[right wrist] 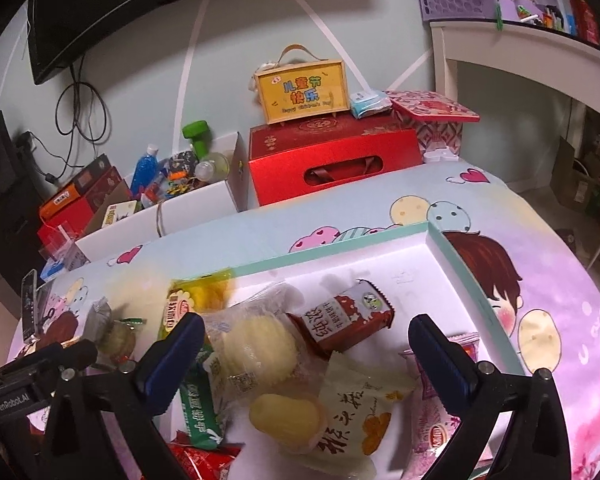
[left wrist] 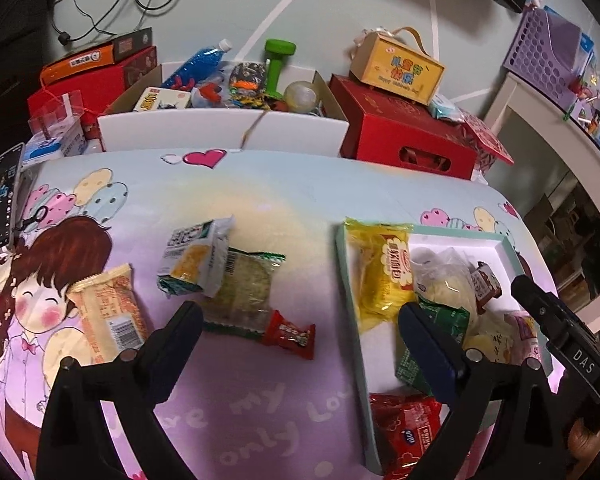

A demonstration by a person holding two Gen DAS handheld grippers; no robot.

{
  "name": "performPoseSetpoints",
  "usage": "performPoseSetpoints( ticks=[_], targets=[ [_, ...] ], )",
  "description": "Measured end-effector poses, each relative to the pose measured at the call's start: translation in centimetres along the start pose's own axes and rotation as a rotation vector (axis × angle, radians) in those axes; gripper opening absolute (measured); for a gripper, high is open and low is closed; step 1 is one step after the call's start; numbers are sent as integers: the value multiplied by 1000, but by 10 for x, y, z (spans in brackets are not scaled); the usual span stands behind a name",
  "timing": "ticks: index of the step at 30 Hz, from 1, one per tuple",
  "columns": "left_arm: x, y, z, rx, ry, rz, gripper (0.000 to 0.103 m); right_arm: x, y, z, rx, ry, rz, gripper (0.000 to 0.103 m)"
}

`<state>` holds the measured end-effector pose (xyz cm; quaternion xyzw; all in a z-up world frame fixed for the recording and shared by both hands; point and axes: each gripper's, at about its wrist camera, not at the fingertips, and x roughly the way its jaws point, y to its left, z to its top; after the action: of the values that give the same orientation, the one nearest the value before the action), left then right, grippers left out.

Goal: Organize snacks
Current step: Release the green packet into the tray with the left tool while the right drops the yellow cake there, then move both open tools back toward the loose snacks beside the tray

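Both grippers stand wide open and hold nothing over a table (left wrist: 260,196) covered in a cartoon-print cloth. Left gripper (left wrist: 300,320) hangs above the bare cloth between a loose group of snacks and a shallow white tray (left wrist: 460,240) with a pale green rim. Just beyond its left finger (left wrist: 180,336) lie a green-edged clear packet (left wrist: 246,292) and, touching that packet's near corner, a small red candy (left wrist: 290,334). A white-and-green packet (left wrist: 196,260) rests on the clear packet's far end, and a beige wafer pack (left wrist: 112,312) lies apart to the left. Right gripper (right wrist: 306,340) hovers over the tray (right wrist: 420,256), its fingers spread to either side of the pile inside: a brown-and-white milk-candy pack (right wrist: 346,320), a clear bag of pale cakes (right wrist: 256,340), a cream packet with dark lettering (right wrist: 360,408) and a green bar (right wrist: 198,404). A yellow packet (right wrist: 196,300) lies at the tray's far left end.
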<state>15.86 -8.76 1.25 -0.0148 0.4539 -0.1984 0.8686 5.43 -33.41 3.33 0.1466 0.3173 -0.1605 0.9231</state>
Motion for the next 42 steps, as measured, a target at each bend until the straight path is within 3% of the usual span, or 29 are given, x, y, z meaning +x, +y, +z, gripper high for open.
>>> performPoseSetpoints(
  ticks=[8, 14, 19, 27, 33, 42],
  targets=[
    [-11, 26, 5, -51, -23, 21, 98, 8, 15, -3, -11, 64, 72, 103],
    [-22, 60, 9, -94, -37, 96, 98, 4, 42, -6, -32, 51, 142, 103],
    [-33, 101, 9, -174, -44, 168, 98, 4, 78, -12, -83, 60, 213, 103],
    [-45, 152, -7, -318, -29, 224, 98, 11, 125, -30, -162, 108, 306, 103],
    [-44, 165, -18, -374, -7, 215, 98, 19, 157, -45, -215, 139, 390, 103],
    [-23, 160, -21, -385, 46, 158, 98, 40, 177, -60, -274, 184, 361, 102]
  ],
)
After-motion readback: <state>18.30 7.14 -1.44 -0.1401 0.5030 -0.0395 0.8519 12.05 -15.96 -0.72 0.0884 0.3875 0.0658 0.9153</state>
